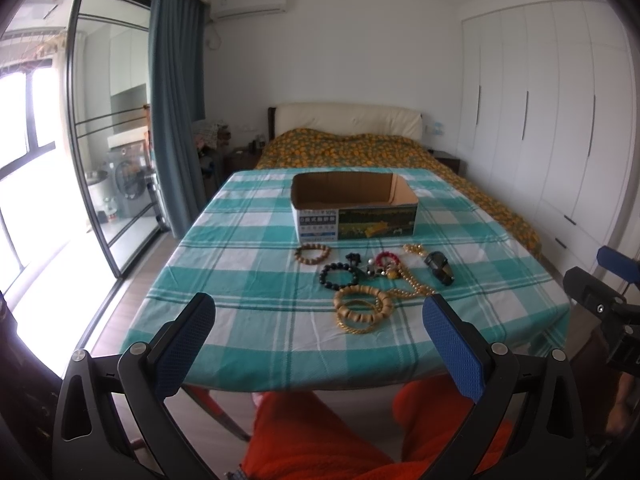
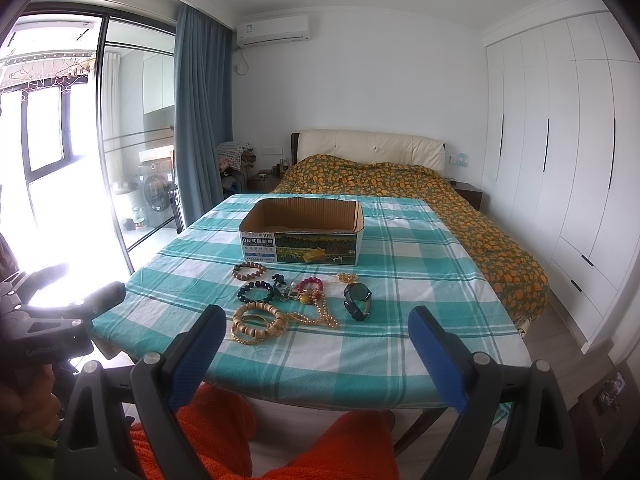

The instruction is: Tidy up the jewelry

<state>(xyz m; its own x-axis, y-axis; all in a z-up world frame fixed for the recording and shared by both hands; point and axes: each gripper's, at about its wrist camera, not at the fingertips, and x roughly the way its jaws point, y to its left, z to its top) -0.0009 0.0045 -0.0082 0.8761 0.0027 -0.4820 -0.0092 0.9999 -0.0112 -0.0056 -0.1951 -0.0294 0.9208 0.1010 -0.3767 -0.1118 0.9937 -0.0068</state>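
Observation:
An open cardboard box [image 1: 356,216] [image 2: 300,240] stands on the table with a green checked cloth [image 1: 240,248] [image 2: 420,280]. In front of it lies jewelry: a brown bead bracelet [image 1: 313,253] [image 2: 249,270], a dark bead bracelet [image 1: 338,277] [image 2: 256,293], a red bead bracelet [image 1: 387,259] [image 2: 310,283], wide wooden and gold bangles [image 1: 363,307] [image 2: 258,323], a gold bead necklace [image 1: 412,280] [image 2: 320,316] and a black watch [image 1: 439,268] [image 2: 357,300]. My left gripper [image 1: 320,312] and right gripper [image 2: 318,328] hover open at the table's near edge, empty.
Behind the table is a bed with an orange-patterned cover [image 1: 360,148] [image 2: 400,180]. White wardrobes [image 1: 540,120] [image 2: 560,140] line the right wall, a glass sliding door [image 1: 100,140] the left. A person's orange-clad legs [image 1: 320,432] [image 2: 320,440] are below the table edge.

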